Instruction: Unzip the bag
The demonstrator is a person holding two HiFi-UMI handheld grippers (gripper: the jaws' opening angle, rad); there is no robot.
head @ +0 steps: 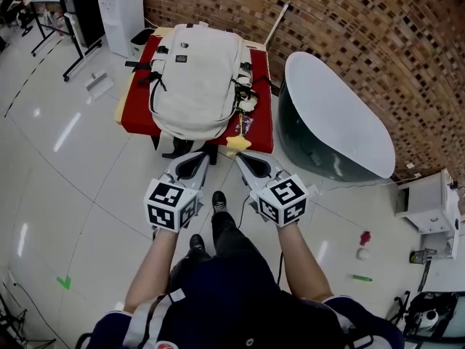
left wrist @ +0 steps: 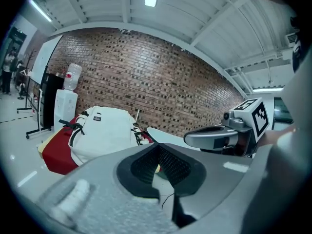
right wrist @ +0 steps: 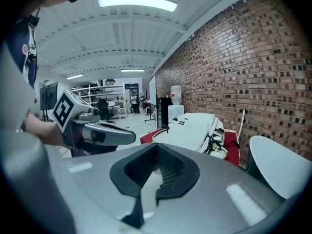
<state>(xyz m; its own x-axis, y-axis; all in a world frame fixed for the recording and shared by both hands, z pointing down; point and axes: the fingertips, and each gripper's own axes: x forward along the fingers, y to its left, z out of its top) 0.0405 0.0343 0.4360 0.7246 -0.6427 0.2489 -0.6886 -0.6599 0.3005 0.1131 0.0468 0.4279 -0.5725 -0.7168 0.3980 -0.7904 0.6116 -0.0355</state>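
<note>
A cream backpack (head: 196,78) with black straps lies flat on a small table under a red cloth (head: 139,100); it also shows in the left gripper view (left wrist: 102,130) and the right gripper view (right wrist: 192,128). Both grippers hang short of the table's near edge, side by side, above the floor. My left gripper (head: 195,160) is shut with nothing in it, pointing at the bag's bottom end. My right gripper (head: 243,161) is shut and empty too, near a yellow star charm (head: 237,142) at the bag's near right corner.
A large white tub-shaped shell (head: 330,118) stands right of the table against the brick wall (head: 341,20). A white appliance (head: 120,9) stands at the back left, and a white box (head: 429,202) at the right. Small objects (head: 361,244) lie on the tiled floor.
</note>
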